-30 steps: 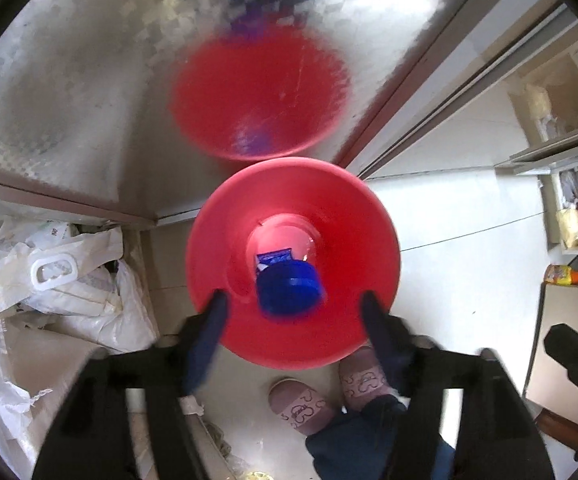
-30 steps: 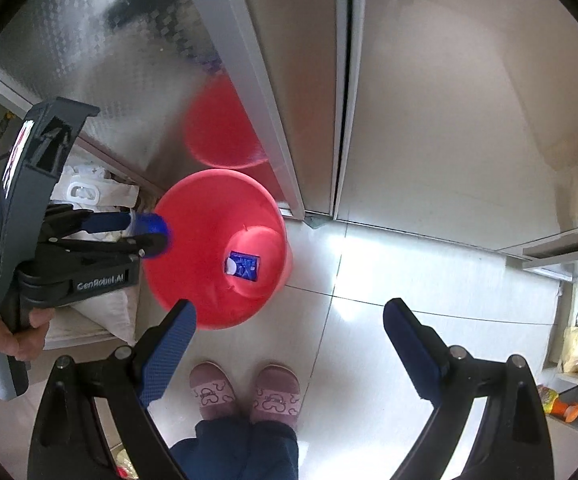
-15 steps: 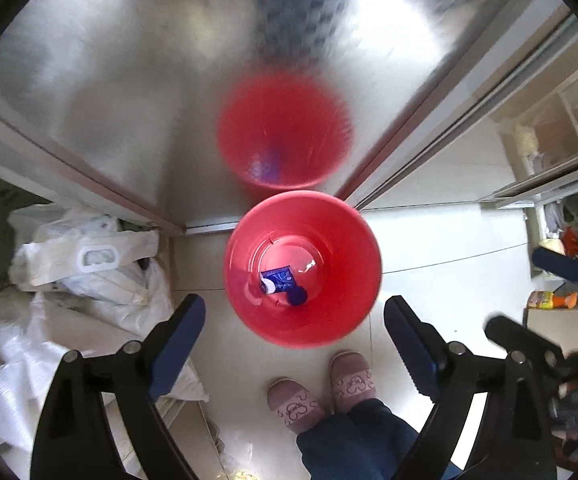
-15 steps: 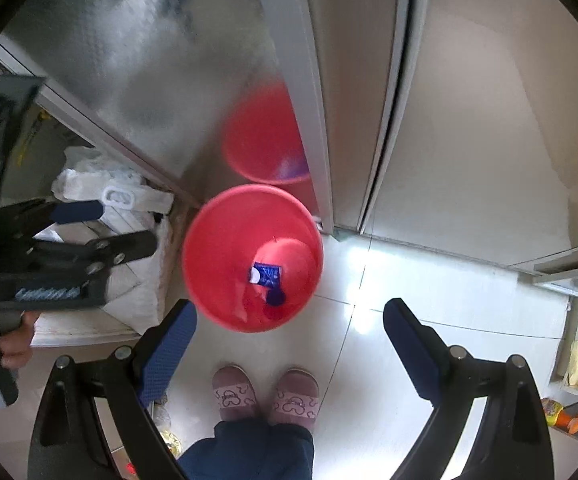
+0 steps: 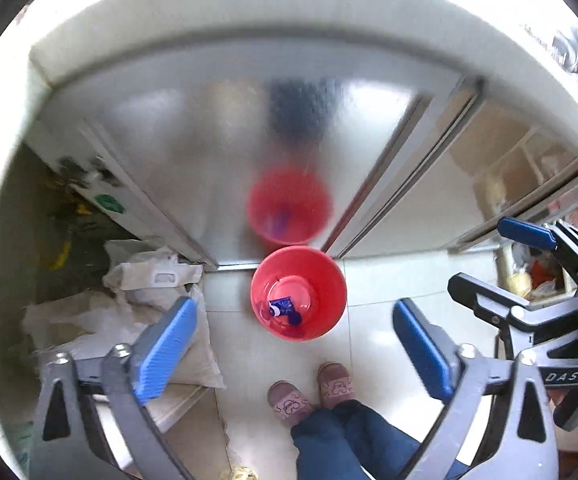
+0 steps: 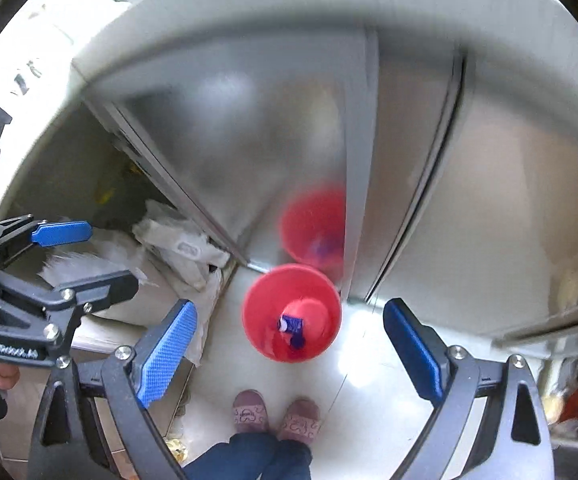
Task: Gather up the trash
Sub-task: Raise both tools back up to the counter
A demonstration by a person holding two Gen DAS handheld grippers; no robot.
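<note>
We hold both tools high over the floor, left tool (image 5: pixel 293 348) and right tool (image 6: pixel 289 354) spread wide and empty. Below, the red bin (image 5: pixel 298 293) by the steel doors (image 5: pixel 217 152) holds a blue packet (image 5: pixel 282 306) and cap (image 5: pixel 295 319): light, stiff scraps, likely best pinched by their edges.
</note>
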